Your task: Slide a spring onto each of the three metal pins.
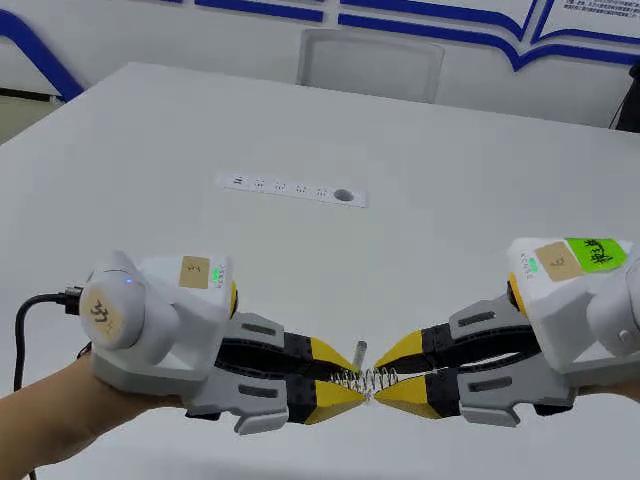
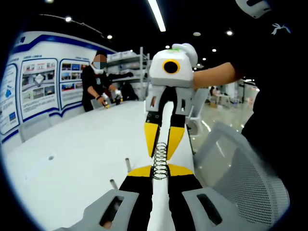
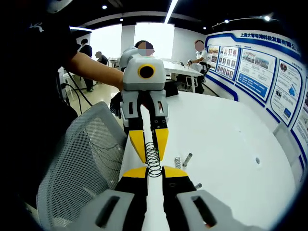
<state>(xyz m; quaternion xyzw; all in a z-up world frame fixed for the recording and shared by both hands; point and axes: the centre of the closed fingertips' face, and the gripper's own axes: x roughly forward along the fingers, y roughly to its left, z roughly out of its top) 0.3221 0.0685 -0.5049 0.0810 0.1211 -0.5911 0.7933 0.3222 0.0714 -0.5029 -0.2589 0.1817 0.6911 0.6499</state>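
A small coil spring lies stretched between the two grippers just above the white table. The left gripper is shut on one end and the right gripper on the other, tips almost meeting. In the left gripper view the spring runs from my own jaws up to the right gripper. In the right gripper view it reaches the left gripper. An upright metal pin stands just behind the tips. Bare pins show; beside a bare pin stands one wearing a spring.
A white socket strip is set into the table's middle. A chair stands at the far edge and a grey mesh chair at the near one. A black cable trails from the left gripper. People work at a table behind.
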